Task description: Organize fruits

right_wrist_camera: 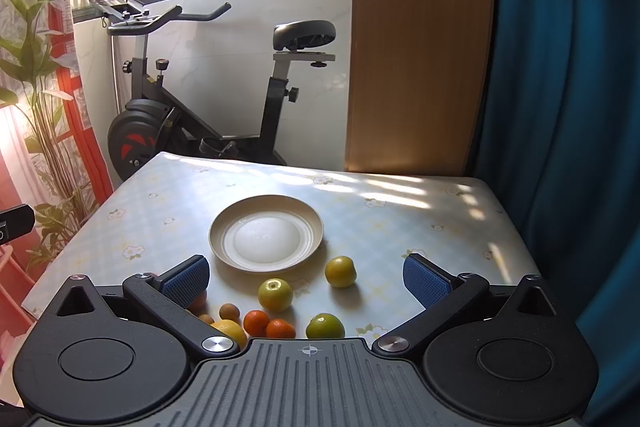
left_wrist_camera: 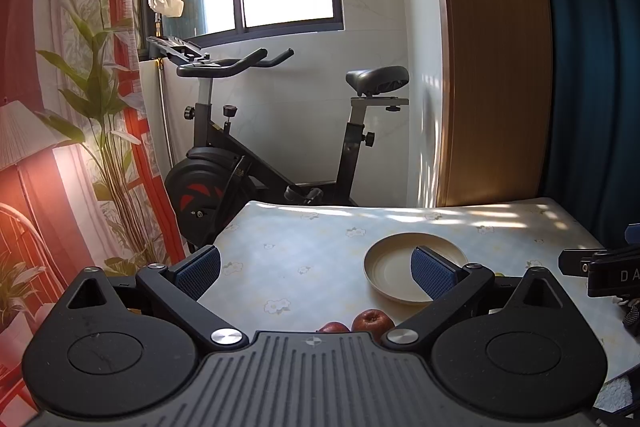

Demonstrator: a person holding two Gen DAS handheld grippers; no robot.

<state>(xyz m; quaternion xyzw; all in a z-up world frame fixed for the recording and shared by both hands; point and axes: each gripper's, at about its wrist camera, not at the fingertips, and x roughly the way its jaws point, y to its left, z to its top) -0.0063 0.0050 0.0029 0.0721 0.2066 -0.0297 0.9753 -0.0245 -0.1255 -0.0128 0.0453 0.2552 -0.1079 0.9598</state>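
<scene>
Fruits, round loose citrus and apples (right_wrist_camera: 274, 294), lie just before the empty cream round plate (right_wrist_camera: 224, 227); your left gripper (left_wrist_camera: 316, 269) and right gripper (right_wrist_camera: 306, 279) hover spread wide, holding nothing—nudge one and it may roll away.

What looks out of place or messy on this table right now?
Nothing is spilled or damaged. The only loose end: the plate is empty, while the fruits lie scattered on the tablecloth in front of it, none sorted yet.
</scene>
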